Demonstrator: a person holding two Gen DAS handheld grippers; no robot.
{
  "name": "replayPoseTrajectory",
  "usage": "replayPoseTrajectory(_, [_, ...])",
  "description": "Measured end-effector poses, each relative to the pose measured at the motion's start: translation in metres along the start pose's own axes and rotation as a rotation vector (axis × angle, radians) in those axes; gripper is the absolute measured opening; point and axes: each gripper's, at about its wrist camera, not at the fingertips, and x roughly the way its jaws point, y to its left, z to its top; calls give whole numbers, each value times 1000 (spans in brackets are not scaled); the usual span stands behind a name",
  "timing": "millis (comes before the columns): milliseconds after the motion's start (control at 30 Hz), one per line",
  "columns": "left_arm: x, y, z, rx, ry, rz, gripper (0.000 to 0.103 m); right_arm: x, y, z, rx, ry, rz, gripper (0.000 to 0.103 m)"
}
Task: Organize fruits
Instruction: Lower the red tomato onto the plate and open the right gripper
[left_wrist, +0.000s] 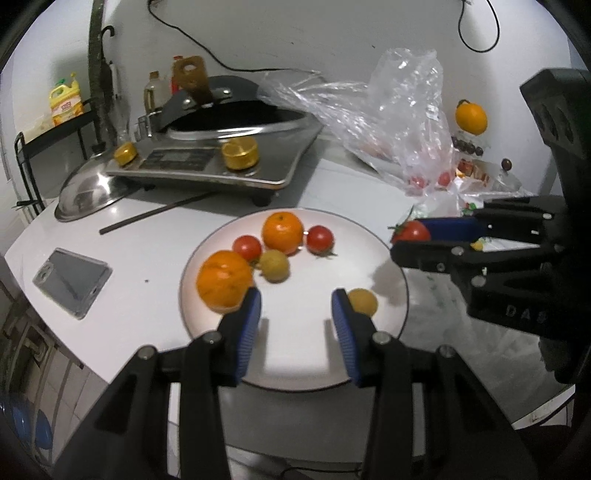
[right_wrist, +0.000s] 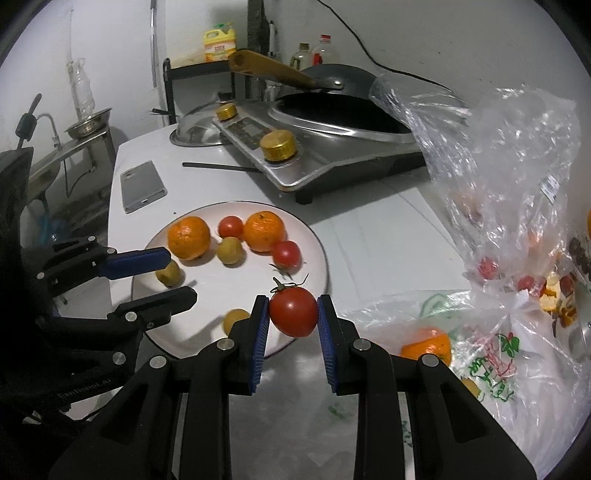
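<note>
Red tomato (right_wrist: 293, 312) clamped between right gripper (right_wrist: 292, 317) jaws; left gripper (left_wrist: 295, 306) jaws apart, empty, over plate (left_wrist: 295, 354)

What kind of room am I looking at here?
Most likely a small home kitchen. An induction cooker with a dark wok on it sits on the white counter, oil and sauce bottles stand behind, and a metal sink with a tap shows at the far left.
</note>
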Motion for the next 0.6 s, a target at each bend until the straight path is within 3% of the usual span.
replayPoseTrajectory(600, [-18,50,-12,-81,-30,59,41,29,53,19,-81,37,70,28])
